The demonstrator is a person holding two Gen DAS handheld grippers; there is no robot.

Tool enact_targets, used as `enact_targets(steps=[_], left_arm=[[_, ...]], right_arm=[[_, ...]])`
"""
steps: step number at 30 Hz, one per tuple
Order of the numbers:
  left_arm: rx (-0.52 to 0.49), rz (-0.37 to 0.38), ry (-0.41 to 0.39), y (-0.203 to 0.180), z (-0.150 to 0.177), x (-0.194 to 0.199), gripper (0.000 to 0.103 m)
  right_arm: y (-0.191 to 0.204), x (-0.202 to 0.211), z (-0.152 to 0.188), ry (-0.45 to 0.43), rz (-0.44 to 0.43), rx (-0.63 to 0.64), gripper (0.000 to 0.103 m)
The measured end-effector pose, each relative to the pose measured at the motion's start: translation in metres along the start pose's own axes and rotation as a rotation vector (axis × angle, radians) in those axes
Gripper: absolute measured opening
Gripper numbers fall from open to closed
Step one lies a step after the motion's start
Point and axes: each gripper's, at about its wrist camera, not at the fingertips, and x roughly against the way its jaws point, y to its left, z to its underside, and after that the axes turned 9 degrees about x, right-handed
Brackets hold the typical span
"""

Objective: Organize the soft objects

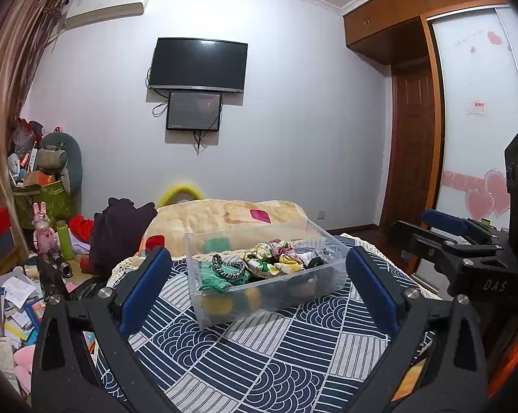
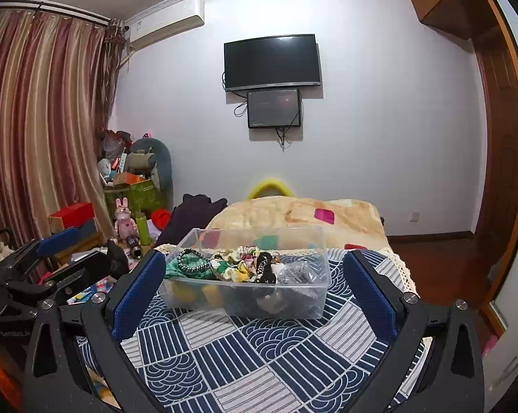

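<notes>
A clear plastic box stands on the blue patterned cloth of the bed. It holds several soft items: a green knit piece, a black-and-white braided band, a floral scrunchie and dark pieces. In the right wrist view the box is straight ahead, with the floral scrunchie. My left gripper is open and empty, short of the box. My right gripper is open and empty, also short of it. The right gripper also shows at the left wrist view's right edge.
A beige blanket and dark clothing lie behind the box. Cluttered toys, boxes and papers fill the floor on the left. A wardrobe and door stand on the right. A TV hangs on the far wall.
</notes>
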Motion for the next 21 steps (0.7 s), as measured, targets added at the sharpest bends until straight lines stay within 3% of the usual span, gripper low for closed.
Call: enact_targets(steps=[21], left_arm=[[0.006, -0.004, 0.000, 0.0006, 0.0010, -0.0007, 0.103]], right_arm=[[0.0014, 0.0039, -0.0008, -0.004, -0.010, 0.001, 0.103]])
